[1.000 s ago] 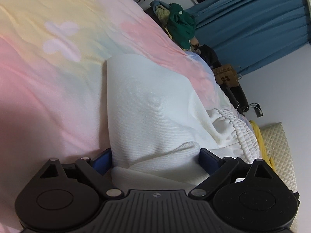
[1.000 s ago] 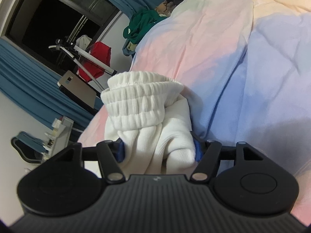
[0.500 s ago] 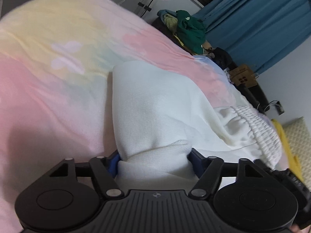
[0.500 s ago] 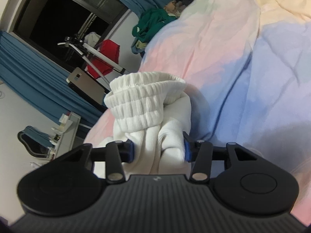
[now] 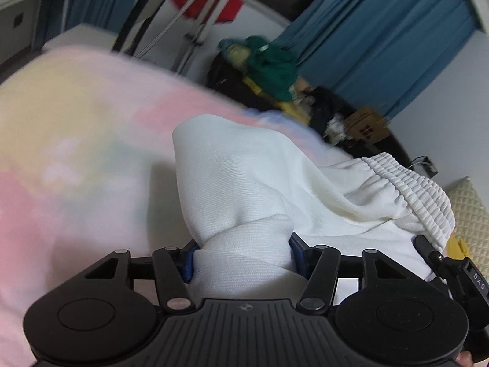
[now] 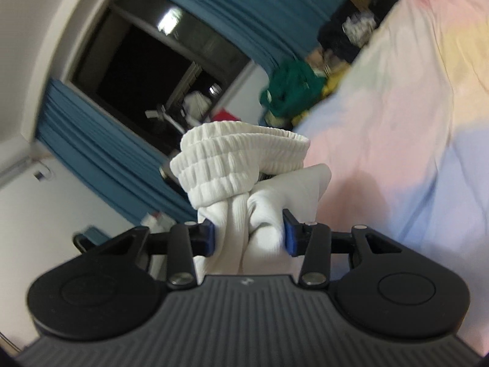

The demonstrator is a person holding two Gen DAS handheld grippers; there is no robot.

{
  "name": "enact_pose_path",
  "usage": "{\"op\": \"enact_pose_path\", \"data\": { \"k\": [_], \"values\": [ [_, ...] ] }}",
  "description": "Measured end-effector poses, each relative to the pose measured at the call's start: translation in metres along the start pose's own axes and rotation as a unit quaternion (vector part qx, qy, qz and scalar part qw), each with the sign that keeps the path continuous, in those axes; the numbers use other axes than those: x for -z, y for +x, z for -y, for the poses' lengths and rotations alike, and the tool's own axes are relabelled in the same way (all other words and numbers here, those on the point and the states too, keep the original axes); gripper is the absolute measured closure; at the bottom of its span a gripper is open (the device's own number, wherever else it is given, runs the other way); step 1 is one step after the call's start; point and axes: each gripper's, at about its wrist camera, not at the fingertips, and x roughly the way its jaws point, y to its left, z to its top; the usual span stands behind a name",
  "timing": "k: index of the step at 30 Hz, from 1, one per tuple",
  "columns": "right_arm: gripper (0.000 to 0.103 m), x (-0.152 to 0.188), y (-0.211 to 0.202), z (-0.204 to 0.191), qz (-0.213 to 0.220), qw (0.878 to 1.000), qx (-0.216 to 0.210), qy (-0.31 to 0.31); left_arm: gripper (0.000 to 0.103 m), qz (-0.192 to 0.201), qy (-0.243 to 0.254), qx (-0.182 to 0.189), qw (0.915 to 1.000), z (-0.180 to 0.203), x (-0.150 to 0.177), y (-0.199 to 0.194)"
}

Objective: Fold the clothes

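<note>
A white knit garment with a ribbed elastic waistband hangs over a pastel bedspread. My left gripper is shut on a bunched fold of its plain end. My right gripper is shut on bunched cloth just below the waistband, which stands up above the fingers. The right gripper's black body shows at the right edge of the left wrist view, close beside the left one. The garment is lifted off the bed.
A pile of green and dark clothes lies beyond the bed, also in the right wrist view. Blue curtains, a dark window, a cardboard box and a quilted cream cushion lie around.
Both grippers have closed tighter on the white garment and lifted it off the bed. The views tilted up, showing more of the room, and the grippers came closer together.
</note>
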Motion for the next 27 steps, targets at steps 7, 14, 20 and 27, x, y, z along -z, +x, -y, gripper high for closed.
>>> {"op": "enact_pose_path", "data": {
  "k": [7, 14, 20, 27],
  "values": [
    [0.058, -0.073, -0.004, 0.035, 0.092, 0.995, -0.021, 0.031, 0.043, 0.036, 0.062, 0.043, 0.9965, 0.107, -0.047, 0.05],
    [0.058, -0.125, 0.006, 0.108, 0.16, 0.984, 0.01, 0.072, 0.043, 0.008, 0.115, 0.071, 0.9907, 0.206, -0.055, 0.156],
    [0.058, -0.108, 0.017, 0.202, 0.176, 0.972, 0.071, 0.136, 0.043, -0.035, 0.166, 0.076, 0.9825, 0.236, -0.009, 0.256],
    [0.054, -0.07, 0.033, 0.263, 0.135, 0.969, 0.112, 0.175, 0.031, -0.05, 0.191, 0.039, 0.9795, 0.211, 0.037, 0.321]
  ]
}}
